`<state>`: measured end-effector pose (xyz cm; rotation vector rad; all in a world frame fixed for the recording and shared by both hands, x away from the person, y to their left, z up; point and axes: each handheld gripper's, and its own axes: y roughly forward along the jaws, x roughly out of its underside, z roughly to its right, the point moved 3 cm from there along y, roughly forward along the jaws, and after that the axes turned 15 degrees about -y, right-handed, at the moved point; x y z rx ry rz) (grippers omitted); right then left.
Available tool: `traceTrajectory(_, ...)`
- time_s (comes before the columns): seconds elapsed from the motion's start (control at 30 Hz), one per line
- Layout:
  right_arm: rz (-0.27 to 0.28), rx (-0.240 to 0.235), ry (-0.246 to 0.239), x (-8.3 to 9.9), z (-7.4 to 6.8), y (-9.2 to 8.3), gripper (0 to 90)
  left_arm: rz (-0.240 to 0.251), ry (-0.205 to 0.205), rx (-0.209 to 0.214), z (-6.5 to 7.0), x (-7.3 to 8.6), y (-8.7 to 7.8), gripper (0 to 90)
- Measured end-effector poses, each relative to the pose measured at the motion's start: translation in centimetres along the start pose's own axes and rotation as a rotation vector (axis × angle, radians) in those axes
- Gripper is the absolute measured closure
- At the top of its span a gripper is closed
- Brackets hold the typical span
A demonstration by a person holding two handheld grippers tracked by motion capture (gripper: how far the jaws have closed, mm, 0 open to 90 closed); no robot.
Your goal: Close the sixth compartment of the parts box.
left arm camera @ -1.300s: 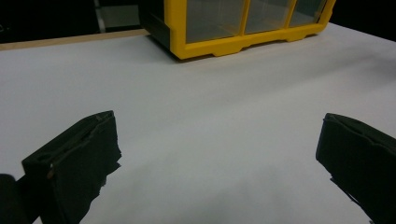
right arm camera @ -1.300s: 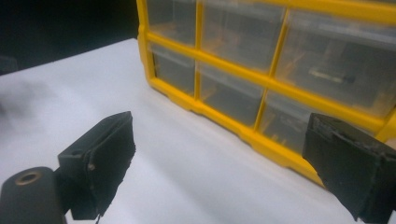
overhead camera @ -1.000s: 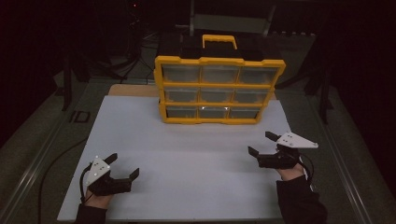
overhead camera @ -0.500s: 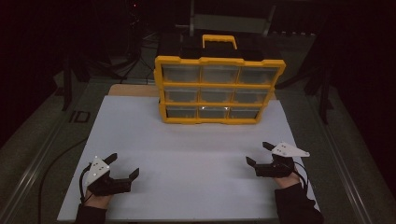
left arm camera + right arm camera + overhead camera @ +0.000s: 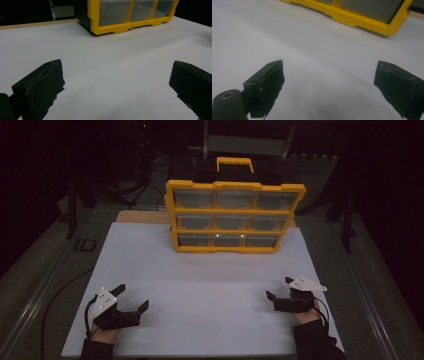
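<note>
A yellow drawer cabinet with three rows of clear drawers and a black top with a yellow handle stands at the far middle of the white table. Its lower edge shows as the cabinet in the left gripper view and as the cabinet in the right gripper view. My left gripper rests open near the front left corner, jaws wide apart and nothing between them. My right gripper sits open near the front right edge, also holding nothing. Both point toward the cabinet.
A wooden board edge lies behind the white sheet at the far left. Dark stands and cables surround the table. A metal rail runs along the left side.
My right gripper has drawn back toward the front edge of the table and lowered. The left gripper has stayed in place.
</note>
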<state>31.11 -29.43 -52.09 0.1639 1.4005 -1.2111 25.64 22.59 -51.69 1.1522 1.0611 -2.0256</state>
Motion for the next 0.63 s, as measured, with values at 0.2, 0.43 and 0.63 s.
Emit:
traceTrajectory(0.2, -0.036, 0.059, 0.001, 0.3, 0.4, 0.5, 9.2, -0.004, 0.001, 0.003, 0.1, 0.1, 0.1, 0.0)
traceTrajectory(0.43, -0.056, 0.108, 0.023, 0.6, 1.0, 0.6, 9.2, -0.003, 0.0, 0.004, 0.0, 0.0, 0.1, 0.0)
traceTrajectory(0.63, -0.045, 0.103, 0.038, 0.6, 1.2, 0.4, 9.2, -0.006, 0.004, 0.005, 0.1, 0.1, 0.2, 0.0)
